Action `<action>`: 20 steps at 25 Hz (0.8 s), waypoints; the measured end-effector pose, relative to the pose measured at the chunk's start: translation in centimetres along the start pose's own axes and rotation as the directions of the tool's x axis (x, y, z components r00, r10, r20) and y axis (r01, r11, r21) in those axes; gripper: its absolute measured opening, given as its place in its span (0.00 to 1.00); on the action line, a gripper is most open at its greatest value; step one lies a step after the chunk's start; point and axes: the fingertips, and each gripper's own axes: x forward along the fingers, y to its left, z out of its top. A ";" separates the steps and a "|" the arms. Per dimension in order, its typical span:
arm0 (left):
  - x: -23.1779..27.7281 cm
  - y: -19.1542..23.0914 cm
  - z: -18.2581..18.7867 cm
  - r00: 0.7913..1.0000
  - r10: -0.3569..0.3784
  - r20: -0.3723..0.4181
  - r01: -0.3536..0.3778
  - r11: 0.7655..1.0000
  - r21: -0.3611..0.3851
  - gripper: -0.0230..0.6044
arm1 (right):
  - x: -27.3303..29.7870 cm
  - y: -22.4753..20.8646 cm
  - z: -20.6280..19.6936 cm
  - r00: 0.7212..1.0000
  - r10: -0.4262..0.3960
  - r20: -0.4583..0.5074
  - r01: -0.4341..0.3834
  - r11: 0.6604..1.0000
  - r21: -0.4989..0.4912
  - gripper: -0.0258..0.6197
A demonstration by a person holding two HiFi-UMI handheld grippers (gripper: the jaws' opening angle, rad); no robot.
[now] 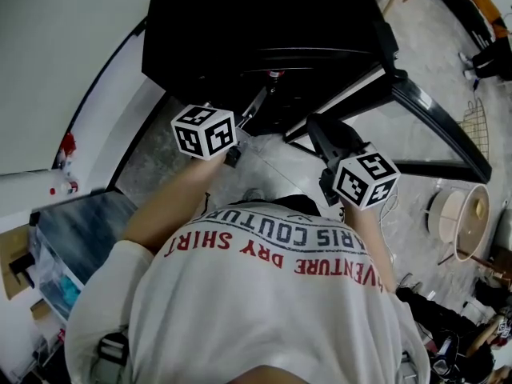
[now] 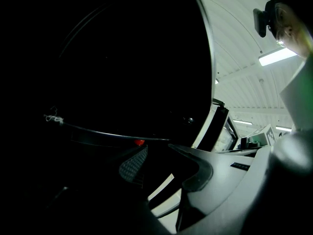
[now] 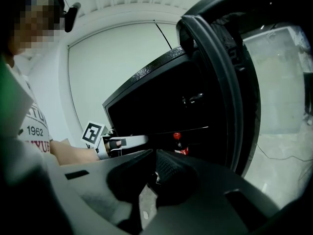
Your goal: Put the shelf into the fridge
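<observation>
The black fridge (image 1: 264, 22) stands in front of me with its door (image 1: 436, 114) swung open to the right. Inside, a thin shelf edge (image 2: 98, 131) runs across the dark cavity; the right gripper view also shows this shelf (image 3: 205, 128), with a red-capped bottle (image 3: 177, 136) just below it. My left gripper (image 1: 264, 90) reaches into the opening at the left. Its jaws (image 2: 164, 163) stand apart just under the shelf edge, nothing pressed between the pads. My right gripper (image 1: 314, 125) hangs by the door's lower frame, and its jaws (image 3: 152, 173) are shut with nothing seen in them.
A plastic storage box (image 1: 56, 262) sits at my left by the white wall. On the floor to the right are a round wooden tub (image 1: 460, 214) and a wire grille (image 1: 478, 126). The open door's glass panel (image 3: 279, 82) stands close on the right.
</observation>
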 end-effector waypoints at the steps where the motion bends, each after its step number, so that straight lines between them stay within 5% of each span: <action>1: -0.4 -0.6 0.0 1.000 -0.011 -0.009 0.011 1.000 0.009 0.23 | -0.2 0.2 0.3 1.000 0.003 0.009 -0.003 1.000 -0.003 0.09; 8: -4.0 -6.2 0.4 0.989 -0.118 -0.084 0.129 0.982 0.141 0.20 | -2.1 3.1 2.6 0.996 0.064 0.063 -0.062 0.997 -0.038 0.09; 13: -6.7 -10.0 1.6 0.963 -0.245 -0.115 0.260 0.955 0.142 0.16 | -3.1 6.2 5.0 0.979 0.159 0.131 -0.149 0.986 -0.079 0.09; 20: -9.5 -13.9 3.6 0.945 -0.320 -0.070 0.327 0.927 0.183 0.10 | -4.5 8.9 6.4 0.963 0.213 0.163 -0.187 0.970 -0.157 0.08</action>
